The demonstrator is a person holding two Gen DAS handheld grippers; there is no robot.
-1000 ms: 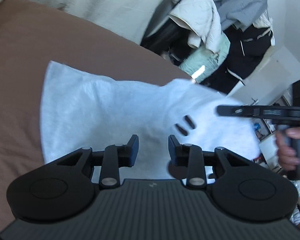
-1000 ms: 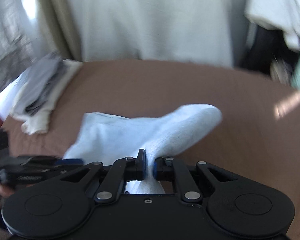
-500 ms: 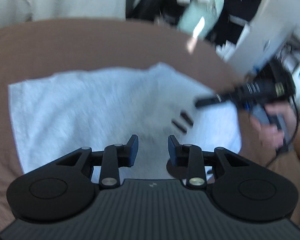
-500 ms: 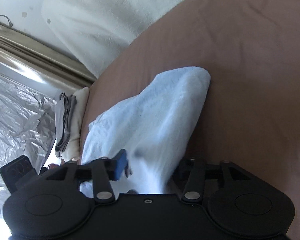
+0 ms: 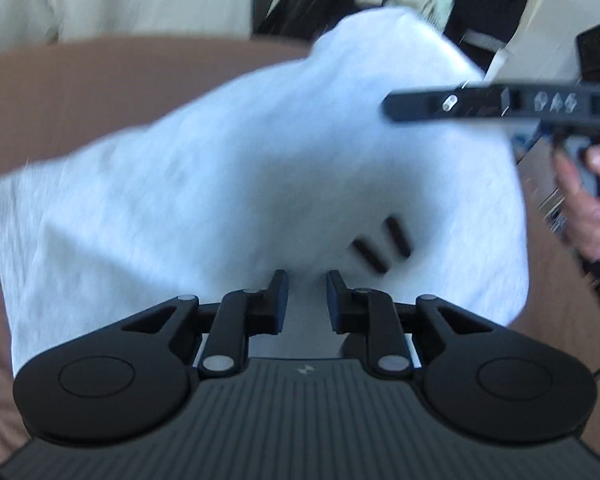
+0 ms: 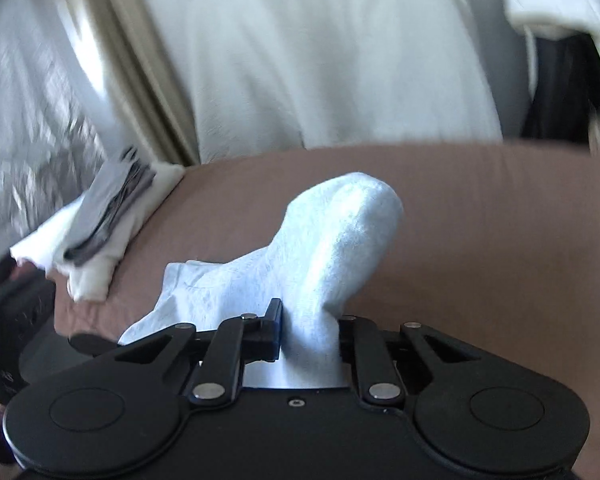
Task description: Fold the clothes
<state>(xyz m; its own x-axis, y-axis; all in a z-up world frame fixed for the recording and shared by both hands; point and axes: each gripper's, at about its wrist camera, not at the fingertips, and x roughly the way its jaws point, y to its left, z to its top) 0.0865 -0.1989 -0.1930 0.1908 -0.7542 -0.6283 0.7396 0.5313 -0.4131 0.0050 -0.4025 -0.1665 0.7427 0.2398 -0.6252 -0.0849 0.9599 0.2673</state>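
Cloth, pale blue with two dark bars, is lying partly on the brown bed, one side lifted. Right gripper is pinching a bunched fold of it, jaws having just been closing with the fabric between them and pressing on it. Left gripper is sitting over the near edge, jaws having just been narrowing; fabric is showing in the gap, but whether the pads are gripping it I cannot tell. Folded clothes are lying at the bed's left edge.
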